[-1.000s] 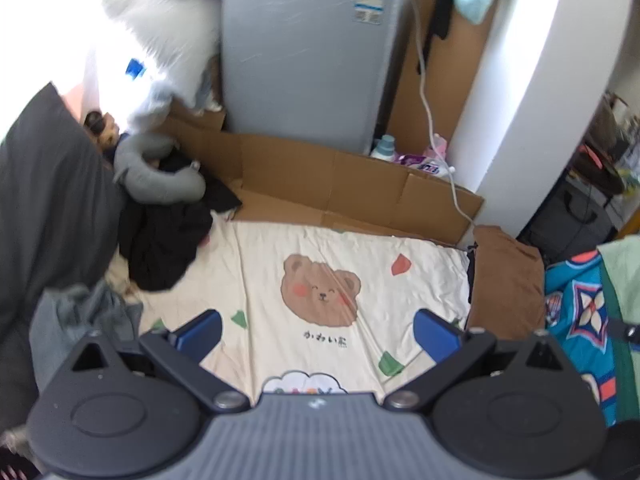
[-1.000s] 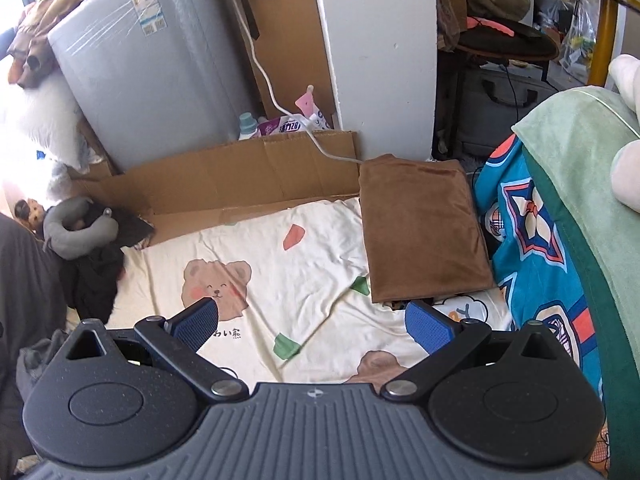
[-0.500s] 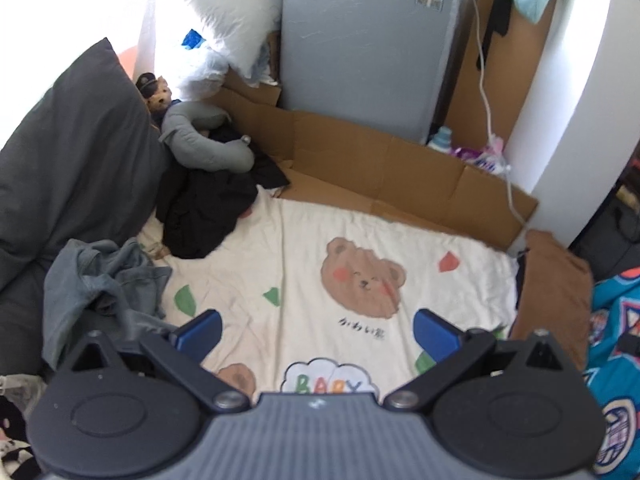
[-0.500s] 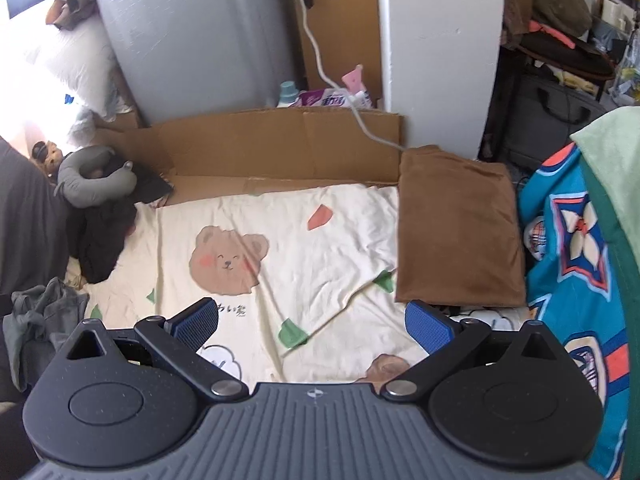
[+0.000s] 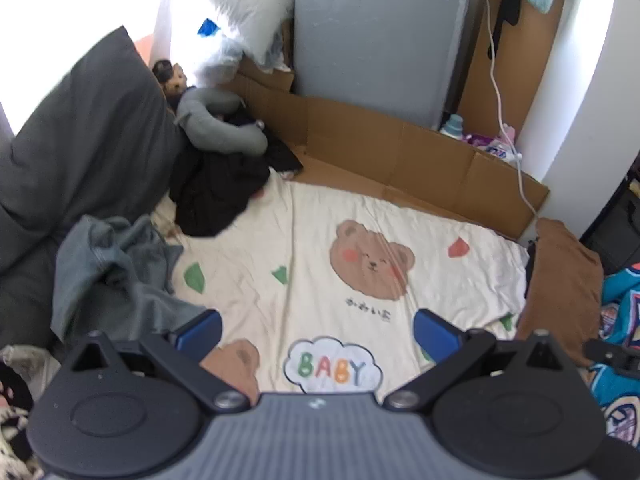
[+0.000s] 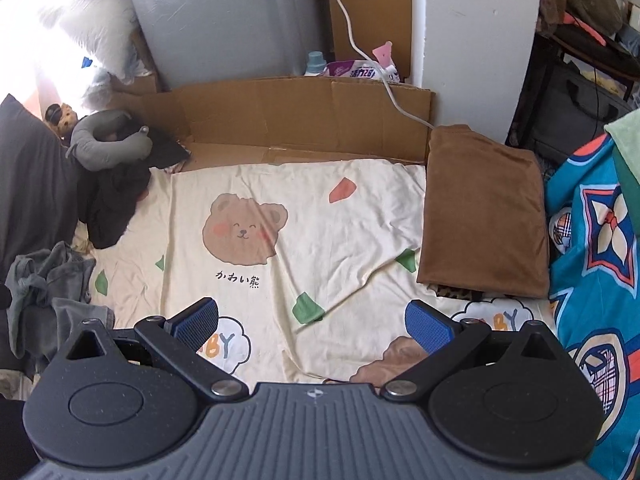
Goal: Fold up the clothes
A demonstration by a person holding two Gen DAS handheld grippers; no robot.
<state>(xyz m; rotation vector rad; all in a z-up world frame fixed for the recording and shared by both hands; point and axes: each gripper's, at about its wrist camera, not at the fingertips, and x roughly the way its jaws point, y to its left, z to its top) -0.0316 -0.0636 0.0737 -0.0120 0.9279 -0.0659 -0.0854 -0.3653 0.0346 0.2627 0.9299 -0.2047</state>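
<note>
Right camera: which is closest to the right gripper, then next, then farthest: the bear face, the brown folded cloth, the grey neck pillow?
From the right gripper:
1. Bear face, printed on the sheet just ahead, slightly left.
2. Brown folded cloth, ahead on the right; its near edge is about as close as the bear, so these two are hard to rank.
3. Grey neck pillow, far left, by the cardboard.

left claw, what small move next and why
Probably swing the left claw left and down toward the crumpled grey garment. It is open and empty, the brown garment already lies folded on the right, and the grey one sits nearest, unfolded.
</note>
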